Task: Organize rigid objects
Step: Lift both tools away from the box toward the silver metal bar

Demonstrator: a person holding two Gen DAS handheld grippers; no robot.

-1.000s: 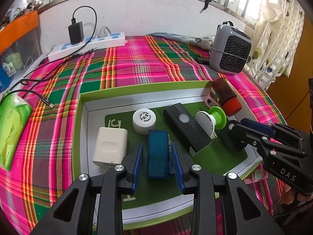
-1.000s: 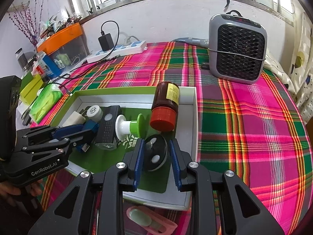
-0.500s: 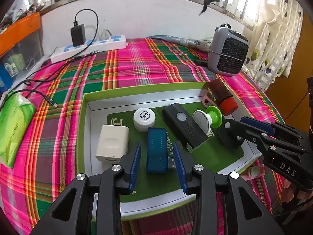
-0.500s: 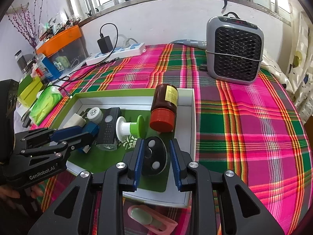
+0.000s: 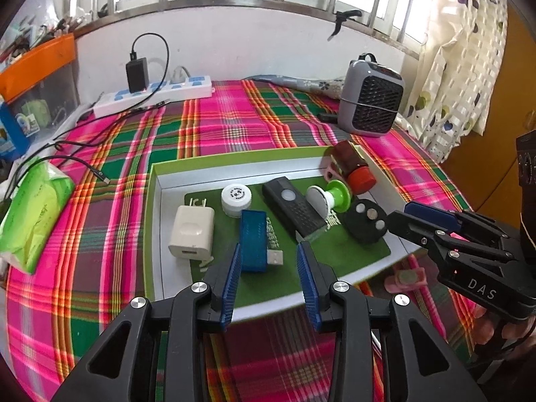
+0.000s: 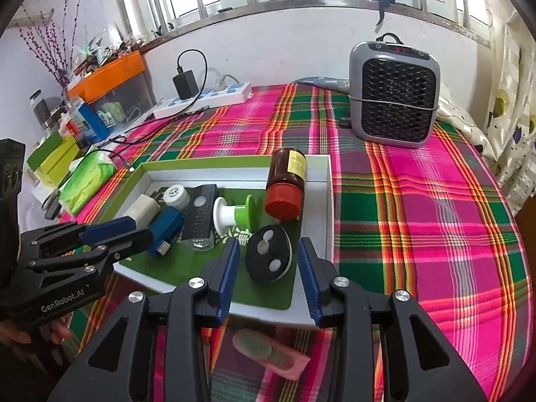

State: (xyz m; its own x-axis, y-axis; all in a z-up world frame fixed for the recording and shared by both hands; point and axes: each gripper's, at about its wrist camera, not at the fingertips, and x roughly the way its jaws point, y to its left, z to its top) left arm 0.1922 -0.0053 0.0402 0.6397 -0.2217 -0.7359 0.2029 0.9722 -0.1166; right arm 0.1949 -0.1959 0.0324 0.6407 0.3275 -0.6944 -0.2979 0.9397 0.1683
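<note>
1. Plaid tabletop (image 5: 234, 127) in pink and green, carrying everything; grey heater (image 6: 393, 88) at the far right, white power strip (image 5: 157, 92) at the far left by the wall.
2. Green-rimmed tray (image 5: 152, 207) near the front edge, white inner walls, green mat on its floor.
3. Left gripper (image 5: 269, 268) low over the tray's near edge, fingers (image 5: 231, 278) apart after just opening, gripping nothing.
4. Right gripper (image 6: 268, 266) over the tray's near right corner, fingers (image 6: 226, 271) just opened wider, clear gaps on both sides of what lies between them.
5. Brown bottle (image 6: 288, 181) with red cap, tilted against the tray's far right wall.
6. Black remote (image 5: 293, 209) lying diagonally mid-tray, just right of the blue stick.
7. White charger (image 5: 192, 231) flat on the mat, at the tray's left side.
8. Blue USB stick (image 5: 254, 239) flat on the mat, its near end and metal plug between the left fingertips but touching neither.
9. Black round fob (image 6: 268, 258) with three pale buttons, resting on the mat between the right fingers, released, just in front of the bottle.
10. Green-and-white spool (image 5: 330, 197) on its side between remote and bottle.
11. White round cap (image 5: 236, 196) just behind the blue stick.
</note>
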